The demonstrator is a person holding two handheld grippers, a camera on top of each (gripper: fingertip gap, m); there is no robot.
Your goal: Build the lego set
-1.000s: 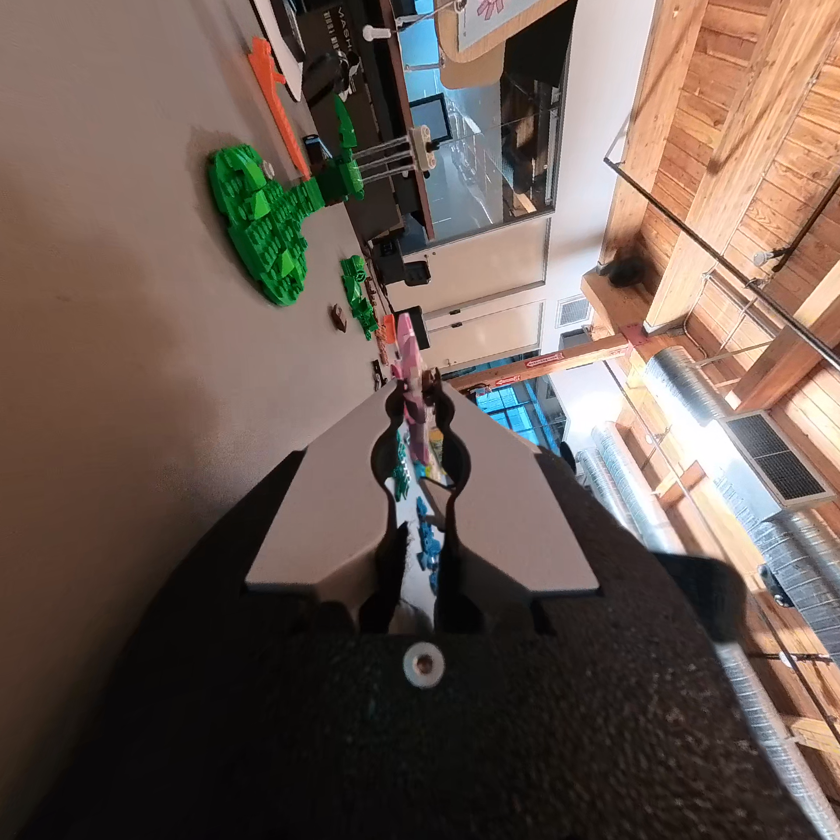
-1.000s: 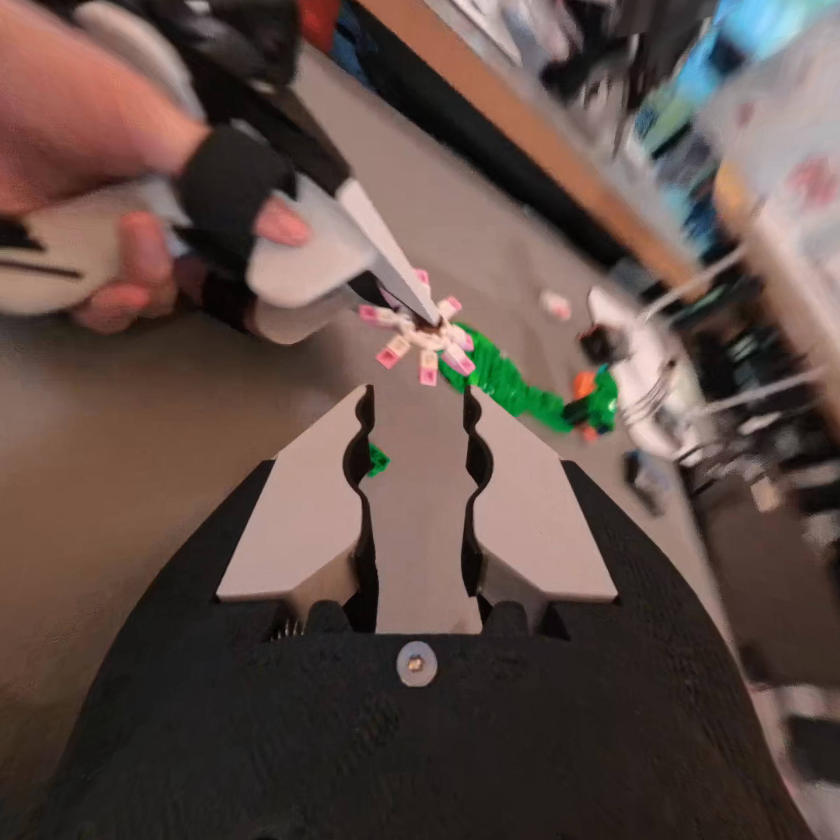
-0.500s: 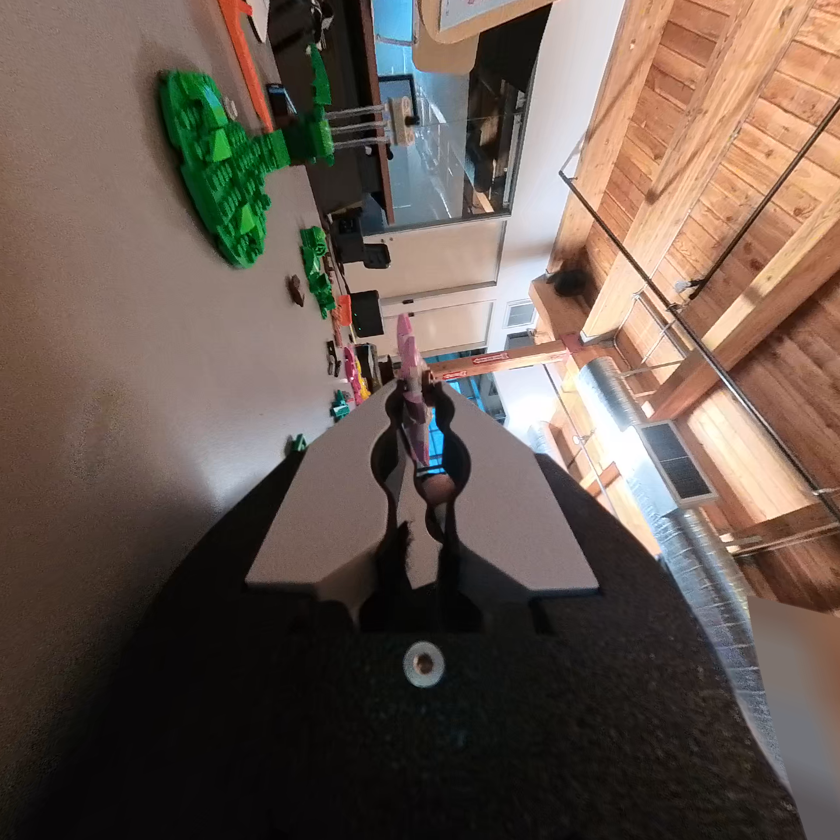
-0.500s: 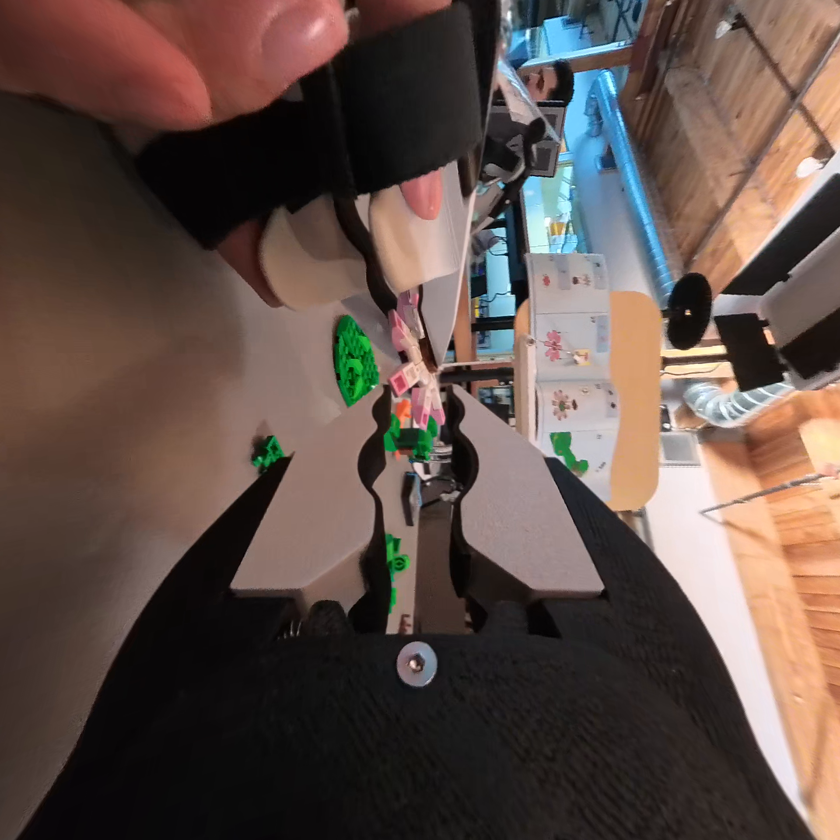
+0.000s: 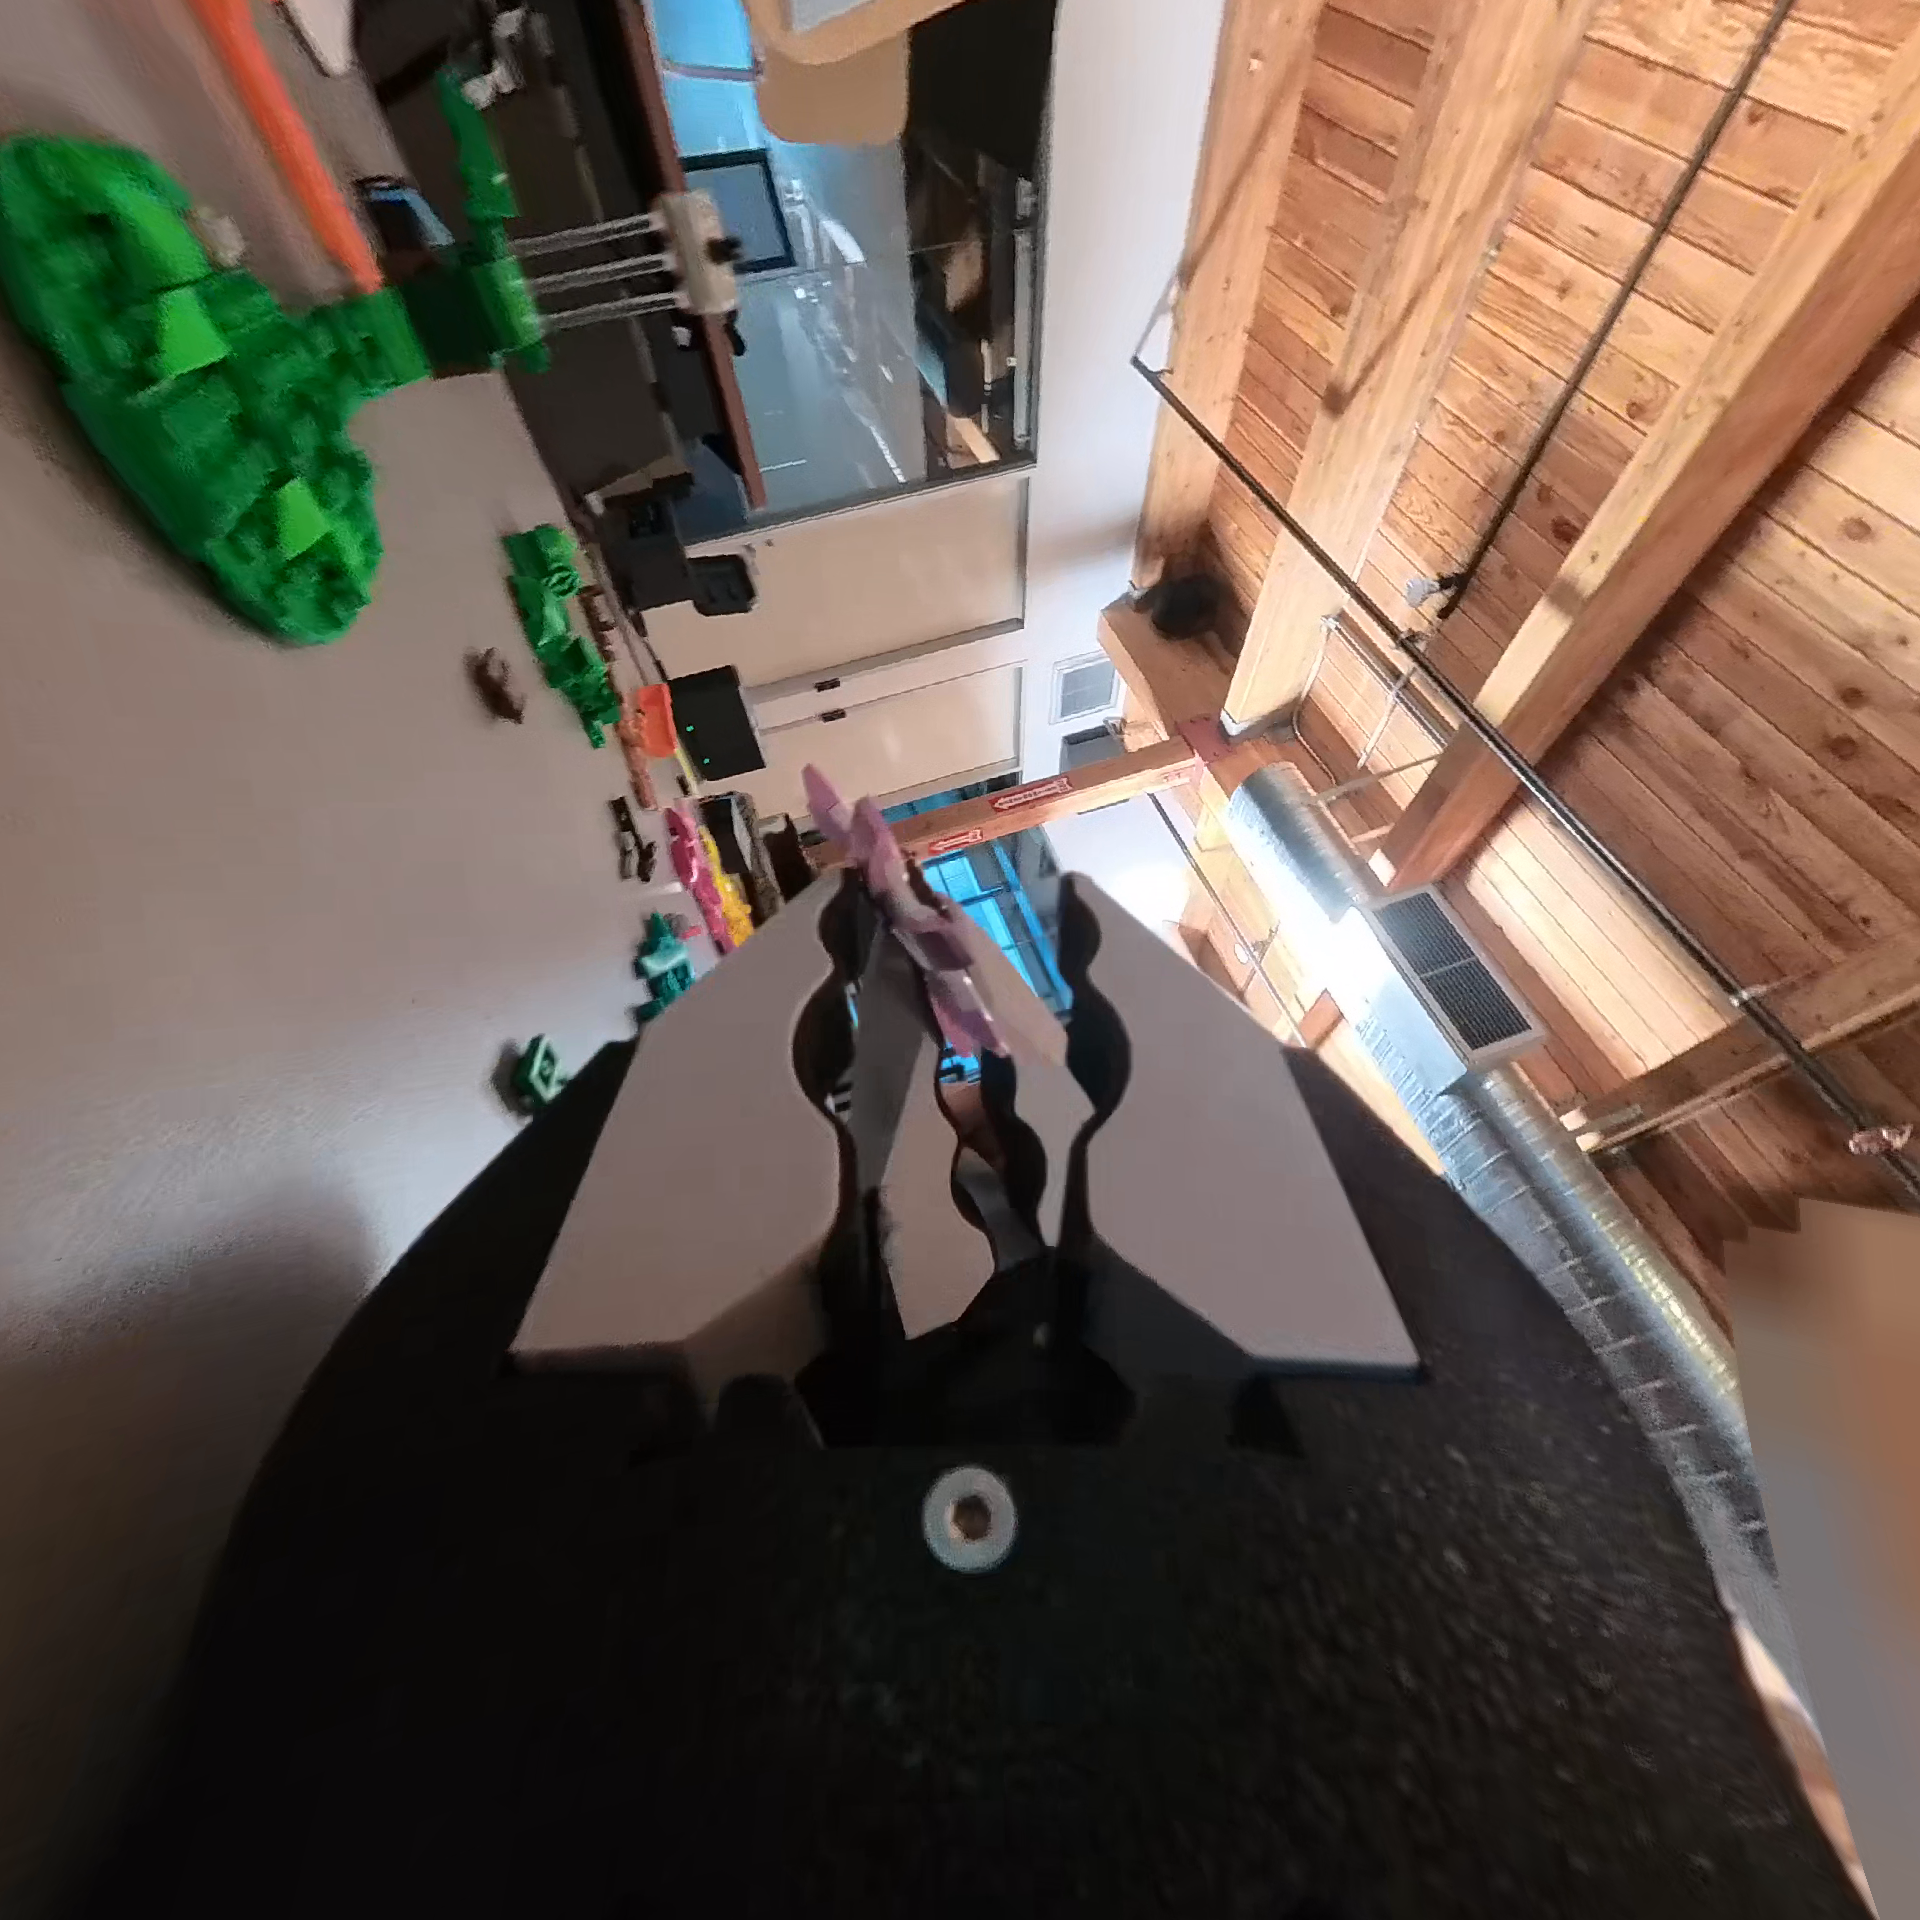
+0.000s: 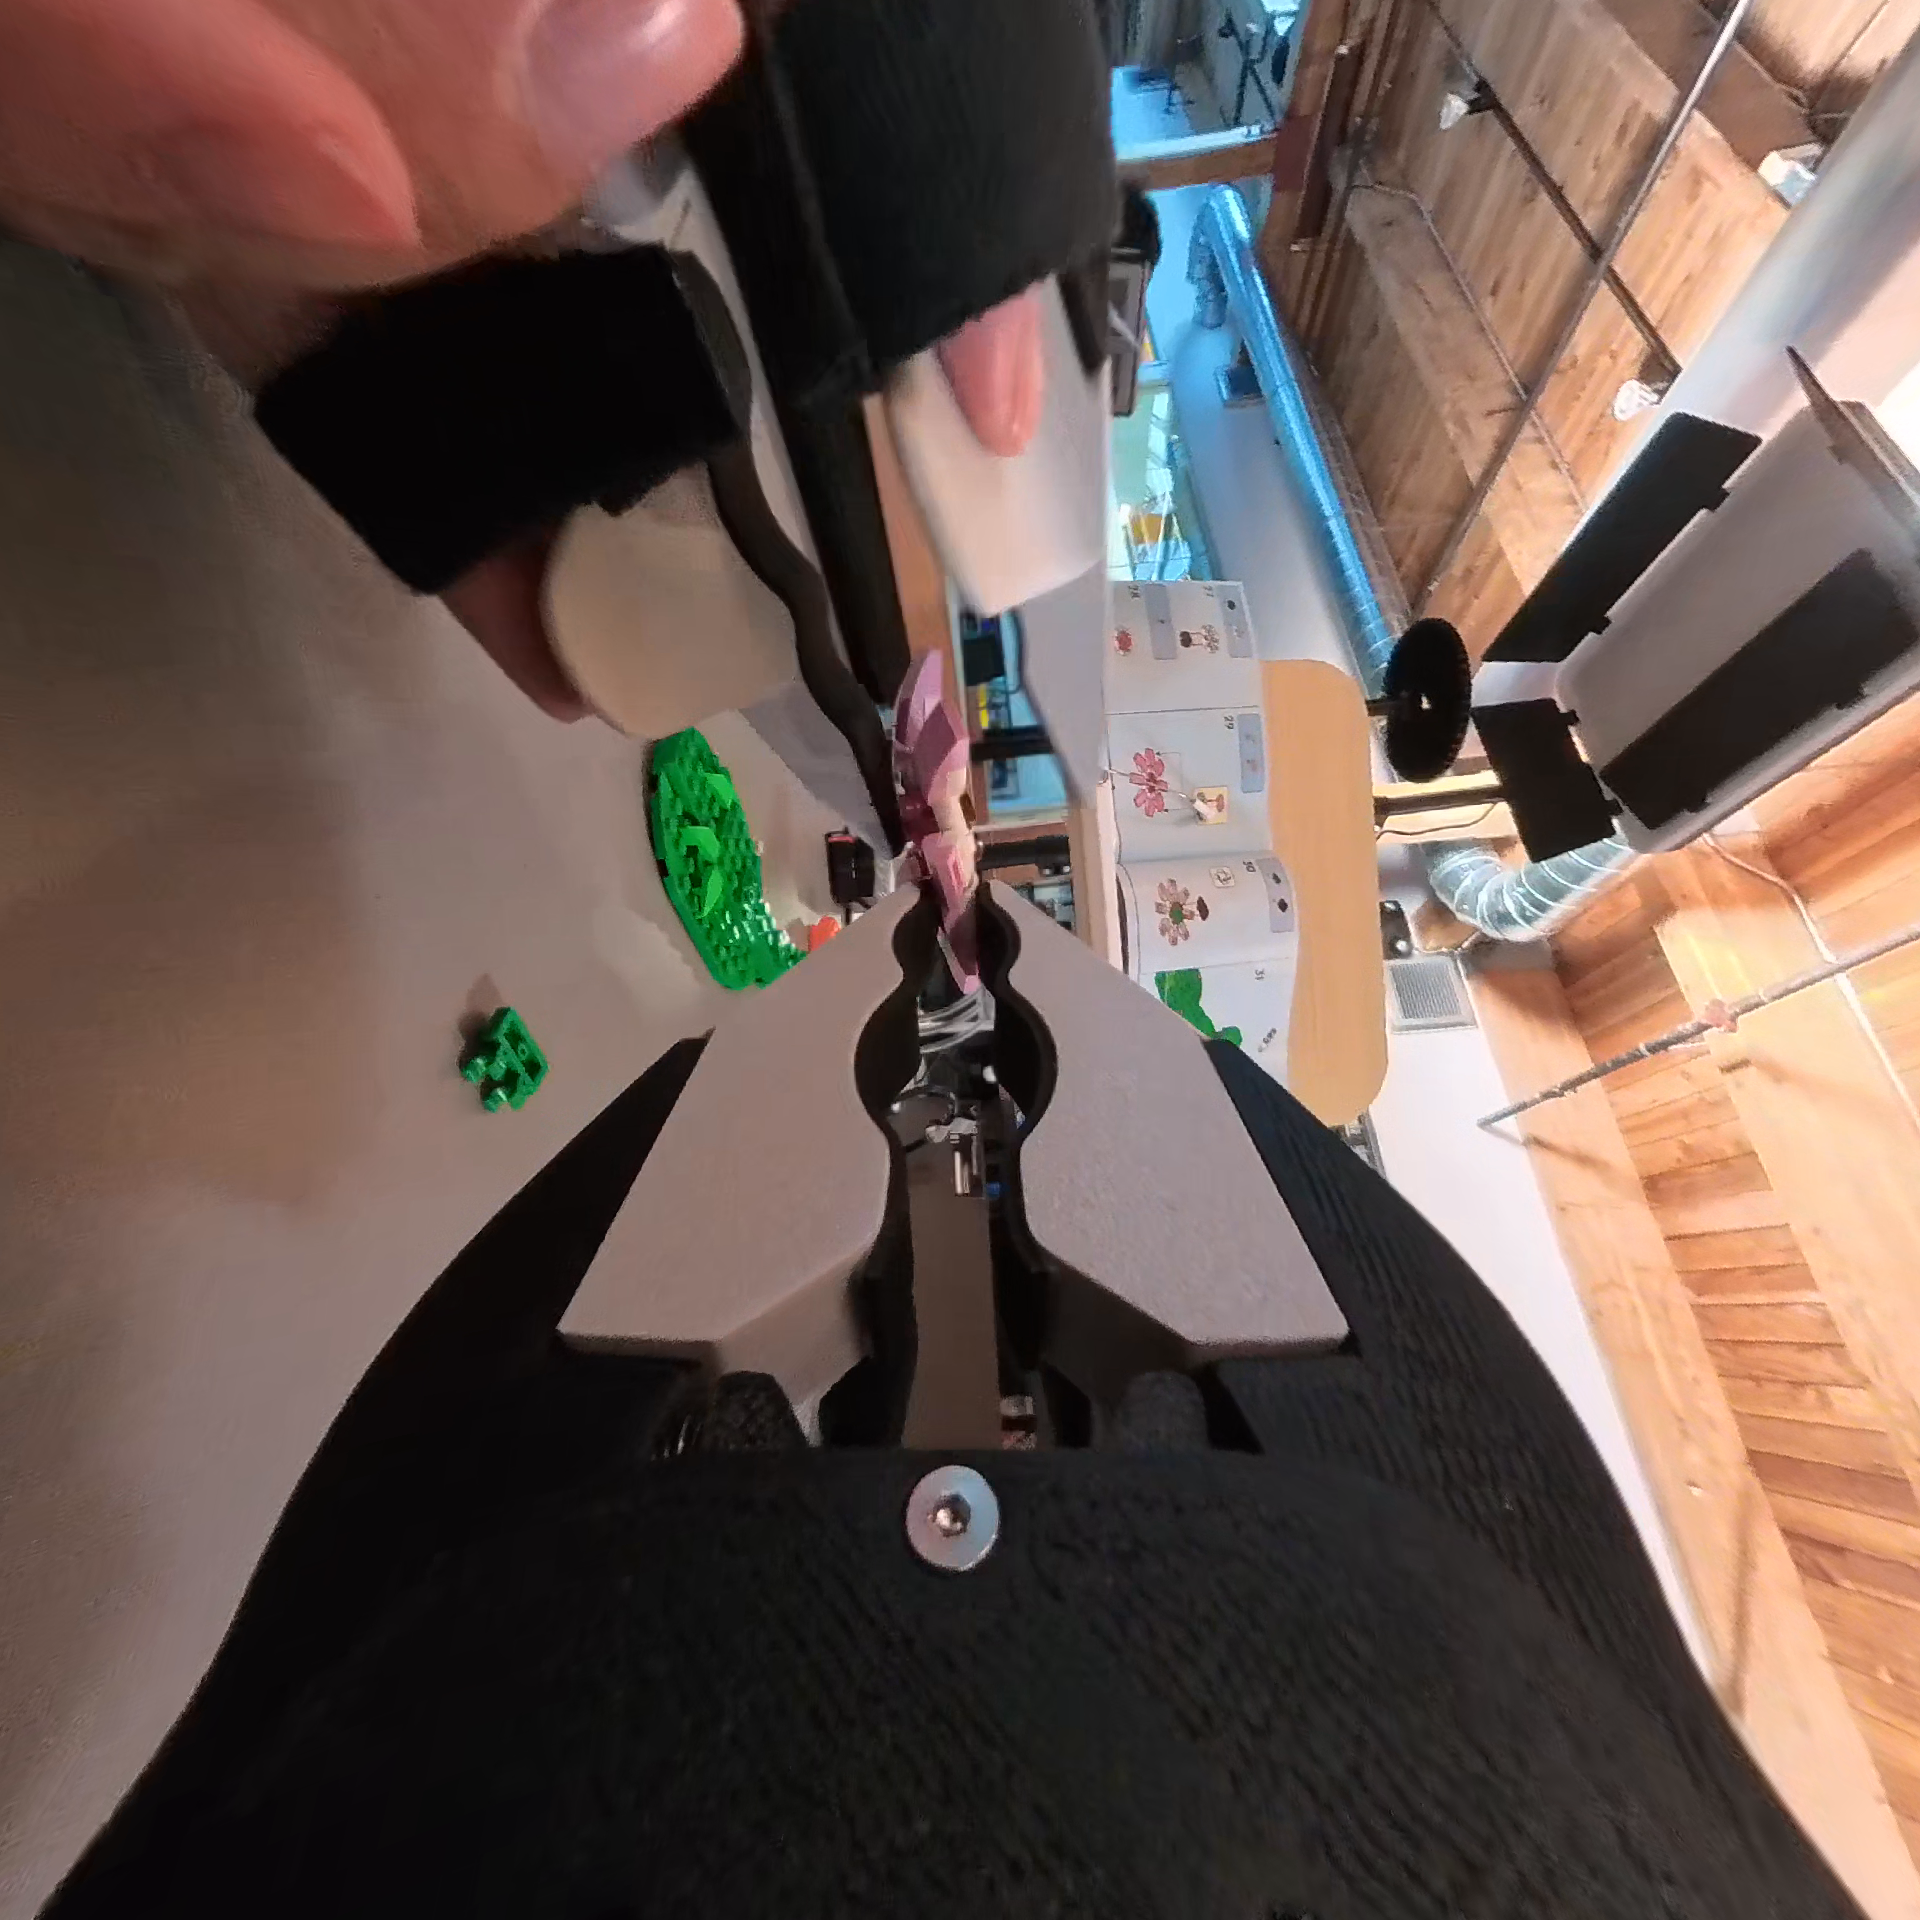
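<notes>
Far to the left of the left gripper (image 5: 961, 904), a round green base (image 5: 197, 384) lies on the grey table (image 5: 208, 935), with loose green pieces (image 5: 556, 644) and a small green brick (image 5: 535, 1075) nearer the jaws. Those jaws stand spread, and the pink flower (image 5: 914, 935) sits between their tips, leaning toward the right one. In the right wrist view, a green brick (image 6: 502, 1060) lies left of the right gripper (image 6: 951, 904), whose jaws are nearly together, pinching the flower's lower petals. Just beyond them a hand (image 6: 416, 156) grips the other tool; an open instruction booklet (image 6: 1195, 831) stands to the right.
</notes>
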